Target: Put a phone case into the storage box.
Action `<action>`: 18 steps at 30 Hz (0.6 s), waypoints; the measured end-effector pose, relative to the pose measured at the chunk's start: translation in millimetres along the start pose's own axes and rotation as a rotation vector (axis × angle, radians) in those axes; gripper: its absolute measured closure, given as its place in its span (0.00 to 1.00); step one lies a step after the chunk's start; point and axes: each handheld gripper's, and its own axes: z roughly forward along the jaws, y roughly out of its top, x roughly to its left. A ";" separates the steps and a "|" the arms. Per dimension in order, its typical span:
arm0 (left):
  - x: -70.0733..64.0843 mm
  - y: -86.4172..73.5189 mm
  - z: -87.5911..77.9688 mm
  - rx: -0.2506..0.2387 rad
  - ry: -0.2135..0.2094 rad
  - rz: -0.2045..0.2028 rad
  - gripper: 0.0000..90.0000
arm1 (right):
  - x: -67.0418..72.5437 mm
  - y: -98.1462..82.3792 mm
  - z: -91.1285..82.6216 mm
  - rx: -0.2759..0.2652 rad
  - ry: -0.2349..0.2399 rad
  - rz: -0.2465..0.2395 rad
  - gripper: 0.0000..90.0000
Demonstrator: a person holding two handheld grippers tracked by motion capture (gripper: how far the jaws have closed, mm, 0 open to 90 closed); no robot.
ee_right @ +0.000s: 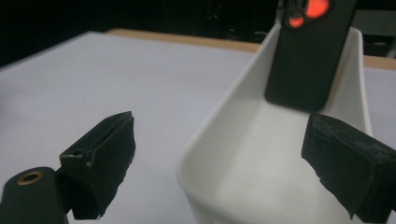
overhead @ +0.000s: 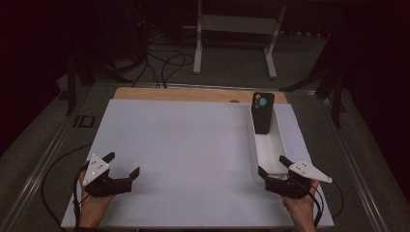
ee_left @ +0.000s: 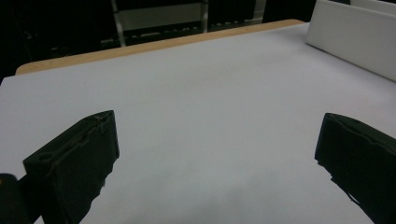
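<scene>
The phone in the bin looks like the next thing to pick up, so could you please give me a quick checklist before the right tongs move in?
1. Right tongs open: ok, jaws wide apart.
2. Right tongs empty: ok.
3. Phone reachable: ok, it stands at the far end of the bin, leaning on the end wall, top above the rim.
4. Path clear: ok, the bin floor before the phone is bare.
5. Right tongs lined up: not ok, the near bin rim sits between the jaws.
6. Left tongs out of the way: ok, open over the bare table.
</scene>
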 end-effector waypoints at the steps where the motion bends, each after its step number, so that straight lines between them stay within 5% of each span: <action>1: -0.4 0.3 -0.1 -0.003 0.000 0.000 0.00 | 4.3 -4.0 -3.5 -0.014 -0.010 -0.058 0.11; 9: -1.0 -0.5 -3.6 -0.008 0.005 0.008 0.00 | 3.1 -10.0 -13.5 -0.116 0.022 -0.024 0.11; 18: -2.7 -0.9 -5.0 -0.003 0.016 0.017 0.00 | 2.3 -15.4 -16.6 -0.130 0.029 -0.006 0.11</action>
